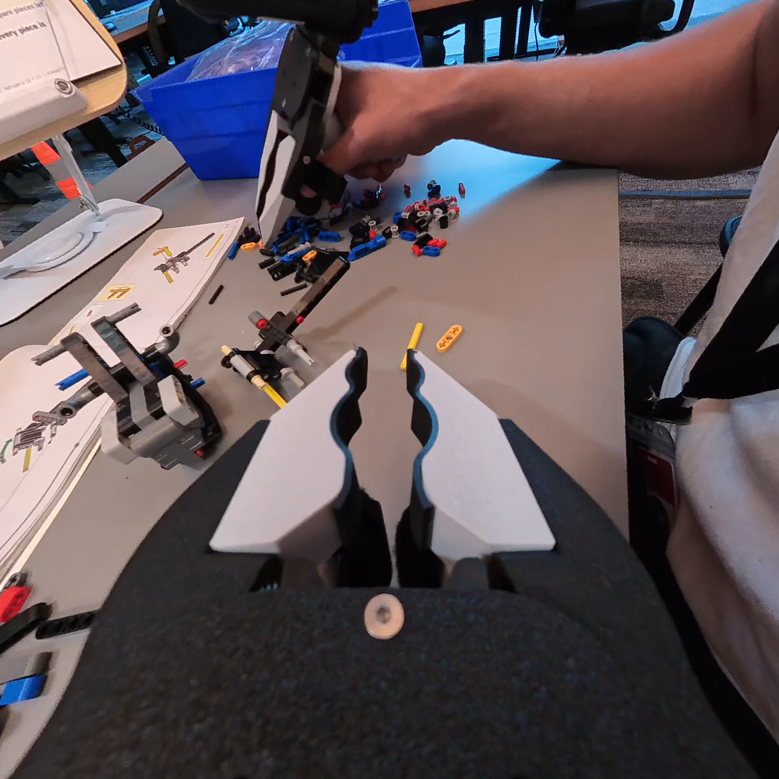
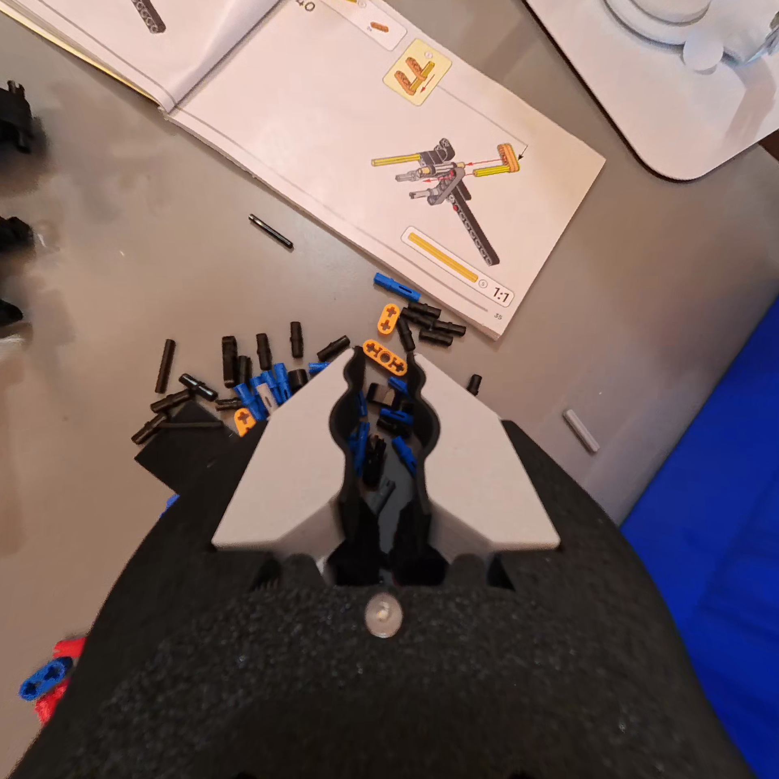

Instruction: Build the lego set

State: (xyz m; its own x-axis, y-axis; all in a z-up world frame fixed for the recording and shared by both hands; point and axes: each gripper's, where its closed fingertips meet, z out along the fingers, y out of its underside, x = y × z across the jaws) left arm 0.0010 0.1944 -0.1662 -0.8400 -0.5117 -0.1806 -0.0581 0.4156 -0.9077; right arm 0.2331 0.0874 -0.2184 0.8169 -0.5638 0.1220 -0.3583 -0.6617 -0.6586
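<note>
- Right gripper (image 2: pixel 384 358) fingers are spread over an orange piece (image 2: pixel 384 357) in the pile on the tabletop (image 2: pixel 105 189)
- Left gripper (image 1: pixel 385 354) fingers are spread, holding nothing
- The piece looks small, hard and light; pinch its long flat sides

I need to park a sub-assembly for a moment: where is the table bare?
Bare grey table lies right of the yellow axle and orange liftarm, up to the table's right edge, below the loose-parts pile. Crowded: the pile under the right gripper, and the left side with the instruction booklet and grey motor assembly.
</note>
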